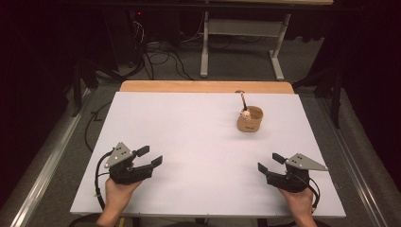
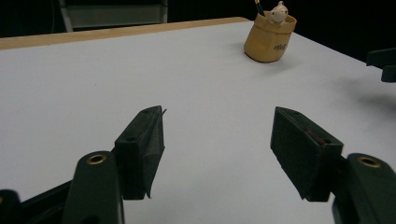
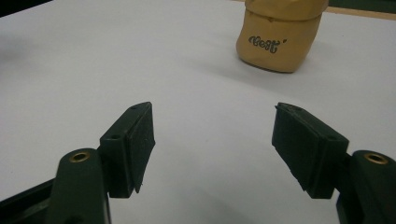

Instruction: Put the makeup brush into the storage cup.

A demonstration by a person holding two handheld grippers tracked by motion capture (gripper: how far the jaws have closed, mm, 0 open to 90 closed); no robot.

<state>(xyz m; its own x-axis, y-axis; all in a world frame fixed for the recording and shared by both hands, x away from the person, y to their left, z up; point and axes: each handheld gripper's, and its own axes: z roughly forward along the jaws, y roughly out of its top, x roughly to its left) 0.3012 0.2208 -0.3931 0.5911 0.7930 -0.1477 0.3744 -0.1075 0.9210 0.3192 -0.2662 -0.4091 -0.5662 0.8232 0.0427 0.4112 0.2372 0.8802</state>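
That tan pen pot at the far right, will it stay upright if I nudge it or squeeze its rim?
The pen pot looks soft: its rolled rim and wall show creases, so a squeeze probably dents it. It seems light, holding a pencil and a small figure, so a nudge likely slides it. Its broad base suggests tipping is unlikely.

A white table (image 1: 189,142) bears one tan pen pot (image 1: 249,119).

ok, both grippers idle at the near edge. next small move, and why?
Probably ease the right gripper forward toward the tan holder: its jaws are open and empty, it sits nearer than the left gripper, and bare table lies between.
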